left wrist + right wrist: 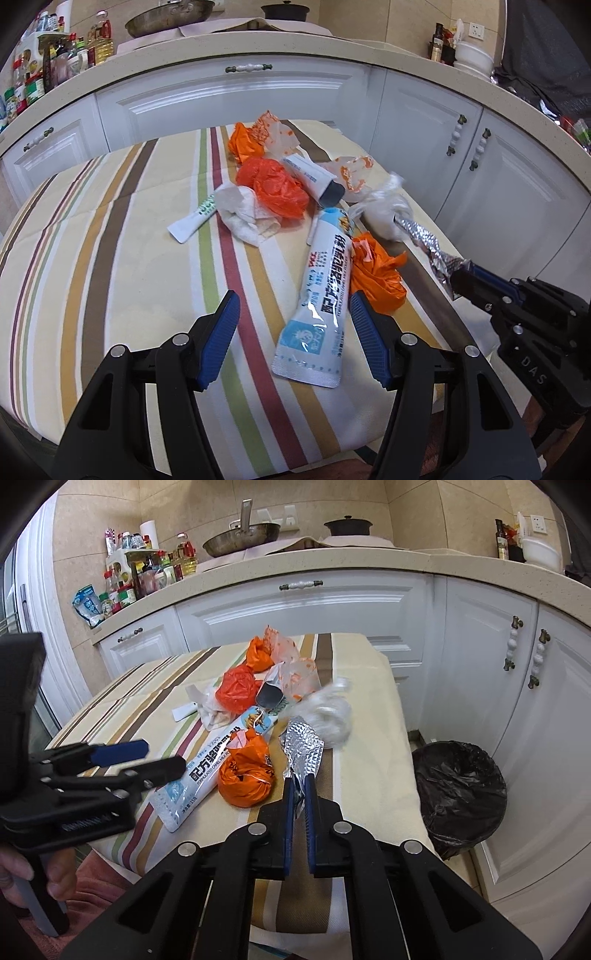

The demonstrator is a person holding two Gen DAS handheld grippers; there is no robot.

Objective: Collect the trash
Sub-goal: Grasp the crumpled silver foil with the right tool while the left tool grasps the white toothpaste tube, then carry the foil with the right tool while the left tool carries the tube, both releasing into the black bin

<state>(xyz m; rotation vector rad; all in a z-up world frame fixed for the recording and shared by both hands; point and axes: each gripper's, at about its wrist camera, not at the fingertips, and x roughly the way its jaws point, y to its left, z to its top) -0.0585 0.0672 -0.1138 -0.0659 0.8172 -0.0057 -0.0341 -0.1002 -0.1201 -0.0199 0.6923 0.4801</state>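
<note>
White kitchen cabinets [306,609] under a speckled countertop [332,563] curve behind a table covered in a striped tablecloth [122,266], with a bin lined in a black bag [458,794] on the floor just beside the table's right edge. The trash lies in a loose heap toward the cloth's far right part: a long white-and-blue powder sachet [319,295], crumpled orange plastic bags [273,186], a wadded paper tissue [243,212], a clear plastic bag [388,206], a small white tube with a dark cap [317,177] and a thin white sachet [192,219]. The left gripper [293,328] hangs over the near end of the powder sachet with its blue pads about half spread and nothing between them. The right gripper [300,801] is clamped on the near end of a twisted strip of silver foil wrapper [301,746], whose far end reaches the clear bag.
</note>
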